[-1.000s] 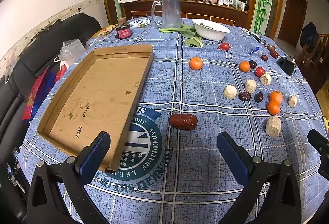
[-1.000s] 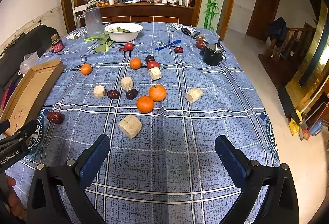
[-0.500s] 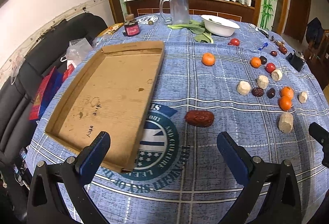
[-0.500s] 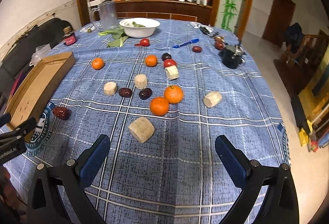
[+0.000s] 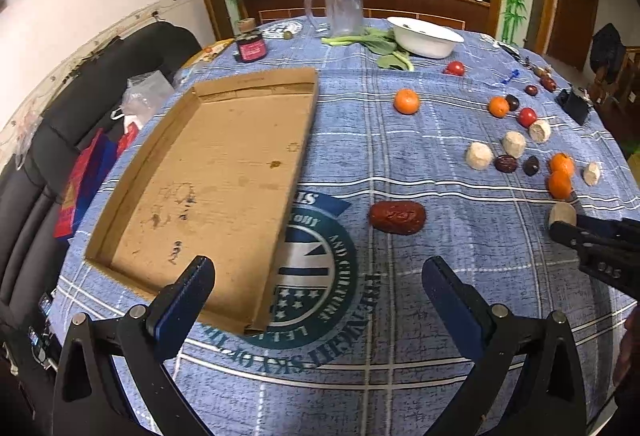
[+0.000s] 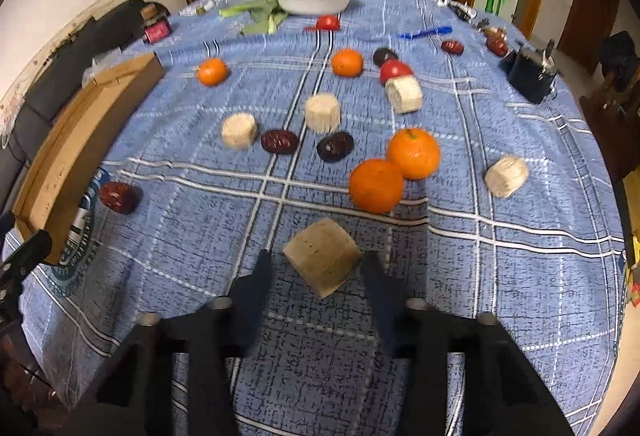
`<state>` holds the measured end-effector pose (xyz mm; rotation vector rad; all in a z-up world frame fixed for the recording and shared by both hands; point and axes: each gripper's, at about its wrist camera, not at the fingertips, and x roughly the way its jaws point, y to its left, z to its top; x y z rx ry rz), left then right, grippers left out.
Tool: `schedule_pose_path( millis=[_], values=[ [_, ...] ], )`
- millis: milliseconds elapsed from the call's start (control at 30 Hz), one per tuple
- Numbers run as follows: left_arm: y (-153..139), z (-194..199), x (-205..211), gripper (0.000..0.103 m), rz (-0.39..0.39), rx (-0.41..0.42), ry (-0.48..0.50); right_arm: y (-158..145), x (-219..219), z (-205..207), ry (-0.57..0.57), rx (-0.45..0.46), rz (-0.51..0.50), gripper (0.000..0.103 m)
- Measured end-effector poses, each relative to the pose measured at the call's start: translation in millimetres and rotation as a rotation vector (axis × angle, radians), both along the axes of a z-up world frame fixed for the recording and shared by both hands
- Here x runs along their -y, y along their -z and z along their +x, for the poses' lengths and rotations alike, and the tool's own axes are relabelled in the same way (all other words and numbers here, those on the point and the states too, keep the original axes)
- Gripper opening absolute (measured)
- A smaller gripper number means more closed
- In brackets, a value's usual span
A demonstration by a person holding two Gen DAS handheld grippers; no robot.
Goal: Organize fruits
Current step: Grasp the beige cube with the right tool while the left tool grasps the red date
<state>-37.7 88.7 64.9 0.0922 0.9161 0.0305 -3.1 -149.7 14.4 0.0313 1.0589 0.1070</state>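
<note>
Several oranges, dark dates, red tomatoes and pale cut chunks lie spread over the blue checked tablecloth. My right gripper (image 6: 318,268) has its jaws narrowed around the nearest pale chunk (image 6: 322,262), with small gaps still showing on both sides. Two oranges (image 6: 376,185) lie just beyond it. My left gripper (image 5: 318,276) is open and empty above the cloth, with a large red date (image 5: 397,217) ahead of it. An empty cardboard tray (image 5: 208,180) lies to the left. The right gripper also shows in the left wrist view (image 5: 560,226).
A white bowl (image 5: 424,36), leafy greens (image 5: 376,42), a clear jug (image 5: 340,6) and a small dark jar (image 5: 251,46) stand at the table's far side. A black clip (image 6: 532,74) and blue pen (image 6: 424,33) lie far right. A black sofa (image 5: 100,84) borders the left.
My right gripper has moved forward and down to the pale chunk and its jaws have narrowed around it. My left gripper has shifted slightly and stays open.
</note>
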Motion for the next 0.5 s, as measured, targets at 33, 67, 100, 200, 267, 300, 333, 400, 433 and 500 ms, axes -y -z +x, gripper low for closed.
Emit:
schedule_pose_path(
  millis=[33,67,100,200,267,300,333,400,433,500],
  values=[
    [0.3,2.3,1.7,0.103,-0.014,-0.007,0.009,0.3,1.0,-0.2,-0.001,0.001,0.002,0.041],
    [0.4,4.6,3.1,0.103,-0.027,-0.012,0.019,-0.4,2.7,-1.1,-0.001,0.004,0.011,0.041],
    [0.4,8.2,6.1,0.103,-0.043,-0.018,0.033,-0.6,5.3,-1.9,-0.001,0.003,0.027,0.040],
    [4.3,21.7,14.3,0.103,-0.078,-0.043,0.063,-2.0,10.6,-6.1,0.002,0.005,0.054,0.040],
    [10.8,31.7,19.0,0.103,-0.092,-0.068,0.074,-3.6,12.3,-8.7,-0.002,0.011,0.049,0.040],
    [14.8,37.1,22.3,0.103,-0.096,-0.084,0.080,-4.2,13.0,-9.8,-0.006,0.013,0.045,0.040],
    [18.5,42.2,25.4,0.103,-0.100,-0.096,0.087,-4.8,13.7,-10.7,-0.008,0.015,0.042,0.040],
    [23.9,49.3,32.0,0.103,-0.091,-0.107,0.105,-4.9,15.8,-11.6,-0.009,0.015,0.037,0.040],
    [26.8,52.2,35.2,0.101,-0.079,-0.112,0.108,-4.4,16.8,-11.6,-0.009,0.012,0.039,0.040],
    [32.6,59.1,39.9,0.091,-0.081,-0.122,0.124,-3.0,18.7,-12.0,-0.012,0.005,0.050,0.040]
  ],
)
